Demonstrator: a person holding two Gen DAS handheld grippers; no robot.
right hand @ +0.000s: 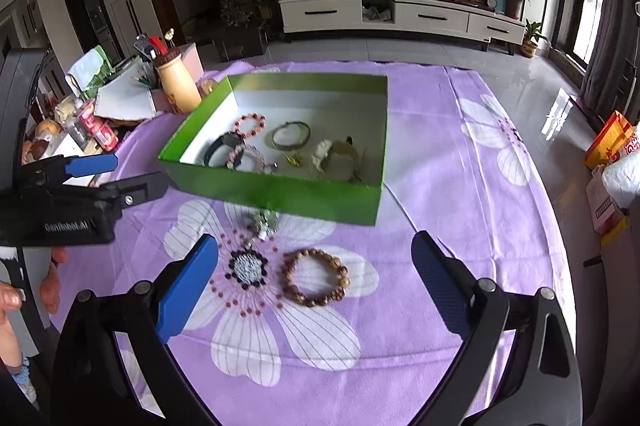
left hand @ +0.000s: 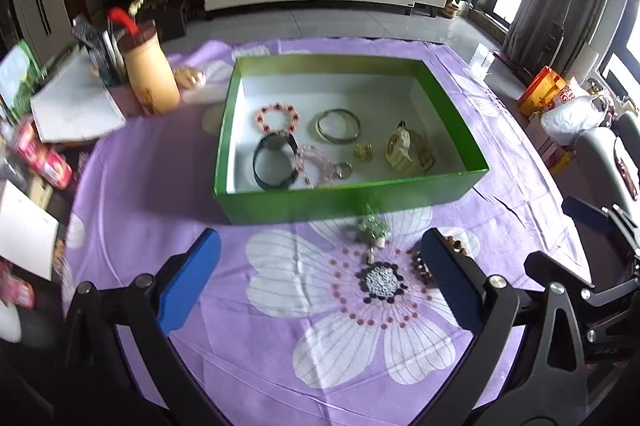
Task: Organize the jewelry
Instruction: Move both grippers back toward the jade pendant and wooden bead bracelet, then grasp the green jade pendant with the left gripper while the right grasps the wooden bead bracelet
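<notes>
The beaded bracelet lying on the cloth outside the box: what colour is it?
Brown, wood-like beads; the right wrist view shows it best.

An open green box (right hand: 280, 191) sits on the purple flowered cloth, holding a red bead bracelet (left hand: 277, 116), a black band (left hand: 275, 161), a pink bracelet (left hand: 316, 161), thin bangles (left hand: 338, 125) and a pale watch (left hand: 408, 149). A brown wooden-bead bracelet (right hand: 316, 276) and a green trinket (right hand: 266, 220) lie just before it.

The tablecloth (right hand: 432, 153) was lilac, printed with large white flowers with dark, pink-dotted centres. The box (left hand: 344, 203) was bright green outside and white inside. A beaded bracelet (right hand: 315, 276) was mottled brown, the gripper pads (right hand: 186, 288) blue on black arms, the jar (left hand: 150, 73) cream with a brown lid
</notes>
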